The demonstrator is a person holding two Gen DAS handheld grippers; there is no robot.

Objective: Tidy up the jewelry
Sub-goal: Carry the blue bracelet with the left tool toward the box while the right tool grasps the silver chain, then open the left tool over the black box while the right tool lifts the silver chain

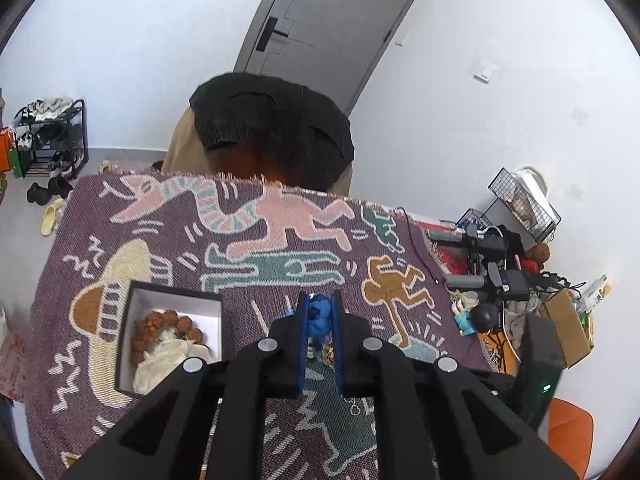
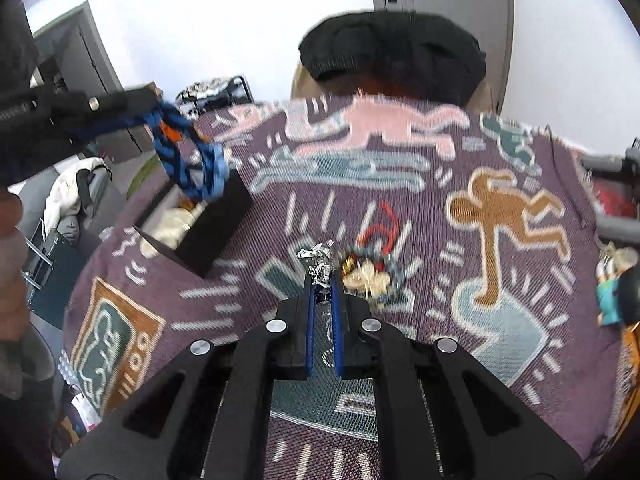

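Note:
My left gripper [image 1: 320, 300] is shut on a blue braided bracelet [image 1: 320, 314]. The right wrist view shows the same bracelet [image 2: 192, 160] dangling from the left gripper [image 2: 148, 114] above the black box [image 2: 212, 224]. That open box [image 1: 172, 300] holds a brown bead bracelet [image 1: 168, 322] and pale cloth. My right gripper [image 2: 322, 276] is shut on a silver piece of jewelry [image 2: 318, 262], lifted off the patterned blanket [image 2: 500, 300]. A heap of gold and red jewelry [image 2: 368, 272] lies just right of its fingertips.
A chair with a black garment [image 1: 276, 124] stands behind the table. Camera gear and clutter [image 1: 496, 264] crowd the table's right end. A small figurine [image 2: 612, 284] sits at the right edge. A shoe rack [image 1: 52, 136] stands on the floor at the left.

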